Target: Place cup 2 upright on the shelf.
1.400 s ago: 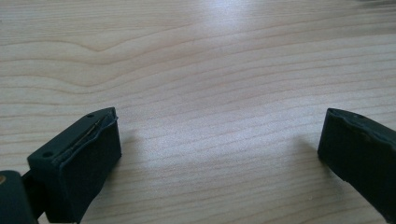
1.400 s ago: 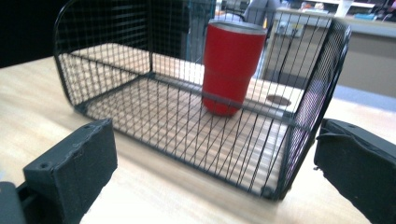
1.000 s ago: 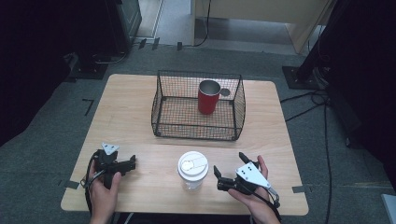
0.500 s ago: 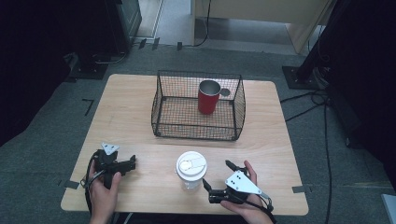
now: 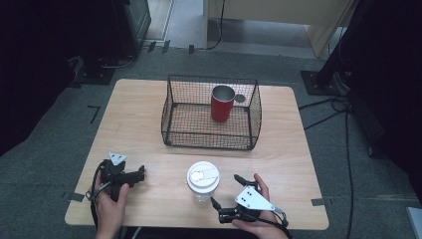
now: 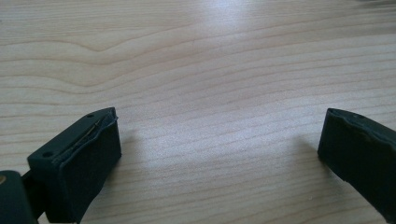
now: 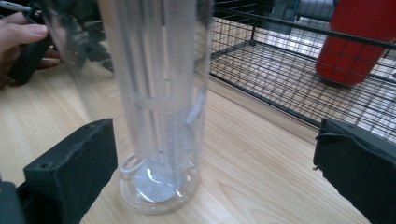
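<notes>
Currently the left gripper [image 5: 141, 174] is resting at 7 o'clock on the table [image 5: 139, 124], jaws spread, gripping nothing. Right gripper [image 5: 225, 193] at 5 o'clock is lining its parted jaws up beside the clear lidded cup [image 5: 202, 181]; judged step: approaching the grasp. Next: advancing around the cup, then clamping gently; wire basket [image 5: 211, 114] with red mug [image 5: 222, 103] is sitting at 12 o'clock.

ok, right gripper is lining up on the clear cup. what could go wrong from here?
1. The clear cup is tall, narrow and lidded; the open right gripper comes in low near its base, so a nudge from one jaw could tip it.
2. Thin clear plastic may buckle or slip if squeezed hard.
3. If it goes to the wire basket, the rim is high and the red mug already stands inside.
</notes>
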The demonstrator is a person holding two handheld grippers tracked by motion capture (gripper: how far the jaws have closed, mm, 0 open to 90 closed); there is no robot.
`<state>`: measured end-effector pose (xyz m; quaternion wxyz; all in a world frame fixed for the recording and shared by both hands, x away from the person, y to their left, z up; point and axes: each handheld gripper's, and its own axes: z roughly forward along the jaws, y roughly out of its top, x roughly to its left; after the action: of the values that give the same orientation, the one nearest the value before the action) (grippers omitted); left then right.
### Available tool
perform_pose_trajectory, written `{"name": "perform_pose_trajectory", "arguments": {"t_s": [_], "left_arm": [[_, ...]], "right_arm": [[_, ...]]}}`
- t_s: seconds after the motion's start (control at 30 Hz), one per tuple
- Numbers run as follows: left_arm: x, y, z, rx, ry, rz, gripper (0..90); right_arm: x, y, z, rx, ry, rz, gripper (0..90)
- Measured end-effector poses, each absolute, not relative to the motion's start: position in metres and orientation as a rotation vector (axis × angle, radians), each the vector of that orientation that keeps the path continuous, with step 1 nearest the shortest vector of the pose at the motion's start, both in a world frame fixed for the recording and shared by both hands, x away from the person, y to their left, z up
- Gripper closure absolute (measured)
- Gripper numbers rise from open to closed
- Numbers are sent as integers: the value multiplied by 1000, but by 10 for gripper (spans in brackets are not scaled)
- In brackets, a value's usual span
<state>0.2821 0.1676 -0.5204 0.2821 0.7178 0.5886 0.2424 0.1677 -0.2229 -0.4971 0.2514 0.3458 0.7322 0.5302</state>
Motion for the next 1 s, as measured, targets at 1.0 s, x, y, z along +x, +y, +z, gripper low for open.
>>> {"name": "perform_pose_trajectory", "arguments": {"t_s": [1.0], "left_arm": [[282, 168, -520, 1922, 1576, 649, 0]], "right_arm": [[188, -169, -468, 882, 1966, 1606, 95]]}}
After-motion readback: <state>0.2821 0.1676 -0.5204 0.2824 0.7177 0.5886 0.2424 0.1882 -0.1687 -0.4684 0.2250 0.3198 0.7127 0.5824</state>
